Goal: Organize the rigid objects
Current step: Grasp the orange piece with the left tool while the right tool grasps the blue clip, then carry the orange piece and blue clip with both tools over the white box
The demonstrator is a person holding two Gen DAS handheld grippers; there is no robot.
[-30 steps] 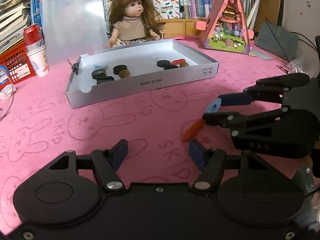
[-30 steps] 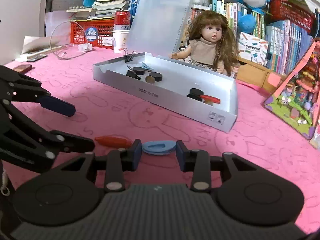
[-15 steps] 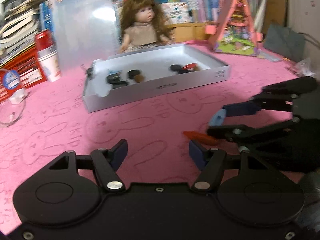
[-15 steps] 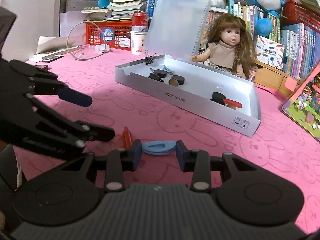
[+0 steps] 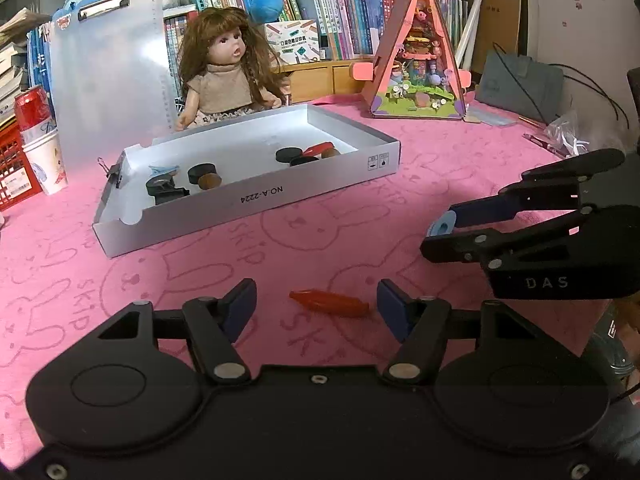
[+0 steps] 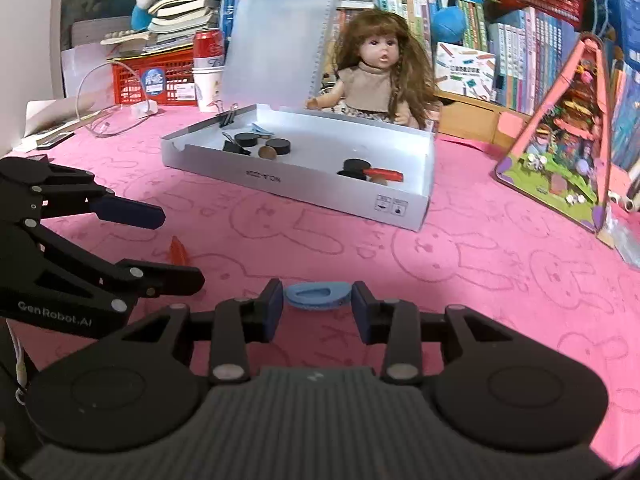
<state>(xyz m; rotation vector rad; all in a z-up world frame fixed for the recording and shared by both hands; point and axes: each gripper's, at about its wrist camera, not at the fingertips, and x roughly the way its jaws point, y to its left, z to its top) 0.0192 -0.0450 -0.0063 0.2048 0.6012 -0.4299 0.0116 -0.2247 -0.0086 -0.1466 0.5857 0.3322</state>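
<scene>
Red piece (image 5: pixel 329 303): lies flat on the pink cloth (image 5: pixel 304 240), between the two spread fingers of the left gripper (image 5: pixel 316 310), nearer the right-hand finger; whether it touches that finger I cannot tell. In the right wrist view only its tip (image 6: pixel 179 251) shows, behind the left gripper's fingers.
Blue piece (image 6: pixel 317 295): a flattish light-blue disc pinched between the fingers of the right gripper (image 6: pixel 317 304), seen edge-on; in the left wrist view it shows at those fingertips (image 5: pixel 441 227).
Left gripper: fingers wide apart, holding nothing, low over the cloth at the near edge.
Right gripper: fingers closed onto the blue piece, to the right of the left gripper and near it, raised off the cloth.
White box (image 5: pixel 256 200): open, shallow, farther back on the cloth, well apart from both grippers.
Box contents: several black discs (image 5: pixel 202 173), a brown round piece (image 5: pixel 209 181), a black binder clip (image 5: pixel 166 190) and a small blue item at the left end; black discs and another red piece (image 5: pixel 318 148) at the right end.
Doll (image 5: pixel 224 76): sits just behind the box's far wall.
Toy house (image 5: pixel 418 68): triangular, pink, far right of the box.
</scene>
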